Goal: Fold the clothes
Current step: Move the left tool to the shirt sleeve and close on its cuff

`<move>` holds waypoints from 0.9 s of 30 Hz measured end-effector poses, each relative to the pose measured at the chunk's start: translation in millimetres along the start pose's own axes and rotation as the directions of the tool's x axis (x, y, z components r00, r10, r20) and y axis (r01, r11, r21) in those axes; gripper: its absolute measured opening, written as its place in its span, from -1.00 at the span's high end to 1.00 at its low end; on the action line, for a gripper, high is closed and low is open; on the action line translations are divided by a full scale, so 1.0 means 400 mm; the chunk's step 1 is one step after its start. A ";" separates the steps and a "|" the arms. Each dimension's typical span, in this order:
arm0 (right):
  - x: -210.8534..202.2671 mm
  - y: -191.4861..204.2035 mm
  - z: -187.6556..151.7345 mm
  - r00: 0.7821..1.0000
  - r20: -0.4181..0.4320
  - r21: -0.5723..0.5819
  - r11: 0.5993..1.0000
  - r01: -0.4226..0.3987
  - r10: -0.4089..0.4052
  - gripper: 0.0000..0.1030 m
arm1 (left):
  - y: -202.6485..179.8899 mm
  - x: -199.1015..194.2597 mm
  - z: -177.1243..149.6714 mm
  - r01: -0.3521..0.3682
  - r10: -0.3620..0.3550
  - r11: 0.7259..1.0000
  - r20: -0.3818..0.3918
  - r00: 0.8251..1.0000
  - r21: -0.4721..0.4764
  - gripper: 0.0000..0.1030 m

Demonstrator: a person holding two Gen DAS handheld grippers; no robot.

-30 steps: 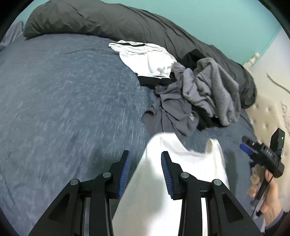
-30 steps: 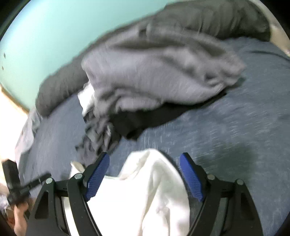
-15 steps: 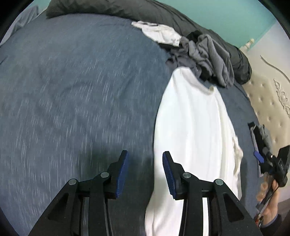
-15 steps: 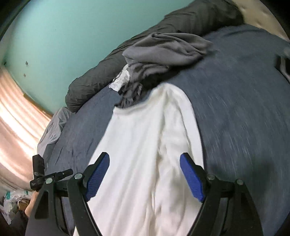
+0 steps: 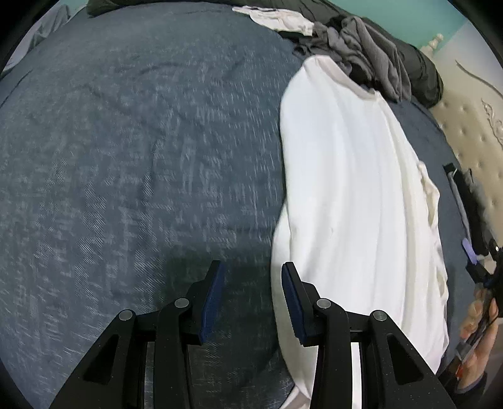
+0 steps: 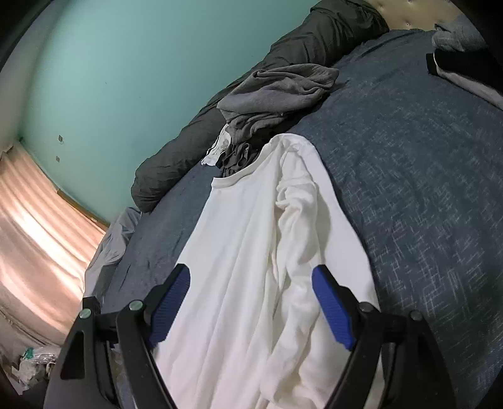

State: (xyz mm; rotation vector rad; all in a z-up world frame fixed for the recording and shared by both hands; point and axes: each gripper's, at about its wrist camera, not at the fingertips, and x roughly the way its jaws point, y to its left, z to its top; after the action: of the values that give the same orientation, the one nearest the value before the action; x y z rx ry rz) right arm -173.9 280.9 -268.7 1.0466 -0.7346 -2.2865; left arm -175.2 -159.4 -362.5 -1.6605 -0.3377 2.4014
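A white long-sleeved shirt lies stretched out on the blue bedspread, its collar toward the clothes pile. My left gripper is open over bare bedspread, just left of the shirt's lower edge, with nothing between its fingers. In the right wrist view the shirt runs lengthways with one sleeve folded along its right side. My right gripper hangs wide open above the shirt's lower part, and its pads do not press on the cloth. A hand carries that gripper at the right edge of the left wrist view.
A pile of grey clothes and a white garment lie beyond the collar. A rolled dark duvet runs along the teal wall. A tufted headboard stands on the right, with folded clothes near it. Pink curtains hang on the left.
Both grippers have drawn back from the clothes pile. The white shirt, bunched near the pile before, now lies stretched out long, and it is no longer between the left fingers.
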 end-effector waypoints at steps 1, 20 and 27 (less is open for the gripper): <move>0.009 -0.007 -0.004 1.000 -0.010 0.002 1.000 -0.002 0.002 -0.57 | 0.000 0.008 -0.005 0.000 0.000 1.000 -0.004 1.000 -0.007 0.20; 0.032 -0.042 0.007 0.999 0.006 0.034 0.999 -0.036 0.036 -0.57 | -0.027 0.058 -0.006 0.037 -0.037 0.999 -0.014 0.999 0.007 0.88; 0.029 -0.050 0.016 0.999 0.018 0.041 0.999 -0.034 0.033 -0.57 | -0.054 0.002 0.001 0.010 -0.012 0.999 0.062 0.998 0.036 0.94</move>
State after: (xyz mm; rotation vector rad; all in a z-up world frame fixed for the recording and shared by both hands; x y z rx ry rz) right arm -190.1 289.3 -284.4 1.0269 -0.8038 -2.2630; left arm -174.9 -138.7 -356.7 -1.5673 -0.3106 2.4405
